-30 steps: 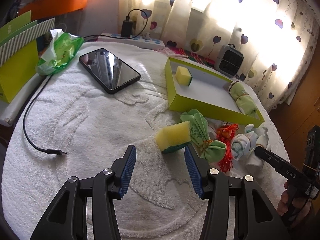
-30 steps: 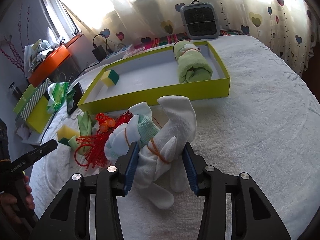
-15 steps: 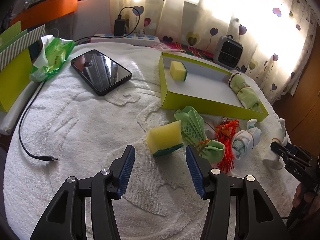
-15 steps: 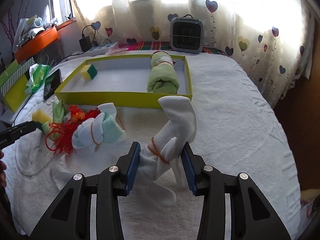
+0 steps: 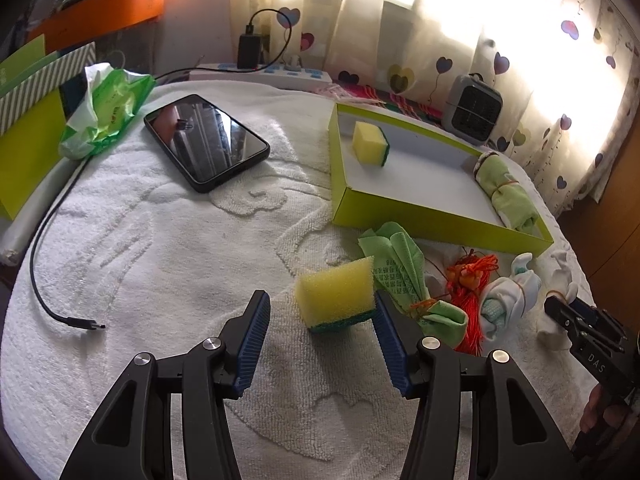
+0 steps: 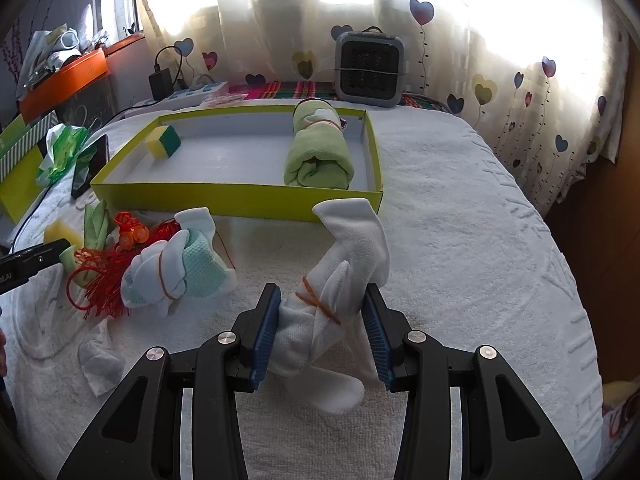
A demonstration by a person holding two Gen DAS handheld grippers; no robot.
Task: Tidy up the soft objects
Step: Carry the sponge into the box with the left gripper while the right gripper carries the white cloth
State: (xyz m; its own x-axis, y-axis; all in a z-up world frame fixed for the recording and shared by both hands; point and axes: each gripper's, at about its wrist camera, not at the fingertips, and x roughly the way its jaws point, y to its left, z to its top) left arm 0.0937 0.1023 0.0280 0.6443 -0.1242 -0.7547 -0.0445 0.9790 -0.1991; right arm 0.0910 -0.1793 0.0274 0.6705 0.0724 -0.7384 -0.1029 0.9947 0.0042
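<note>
My right claw [image 6: 320,324] is clamped on a white sock bundle [image 6: 340,280] tied with an orange band, held just short of the lime tray [image 6: 240,196]. It is light and floppy, so gripping at the banded waist suits it. My left claw [image 5: 320,336] stands apart around a yellow sponge [image 5: 336,292], one pad beside it, not squeezing; the sponge looks light and squashy. Everything rests on a white terry towel [image 5: 160,248] covering the surface. Heart-print curtains [image 6: 500,40] glow behind a small grey heater [image 6: 370,68].
</note>
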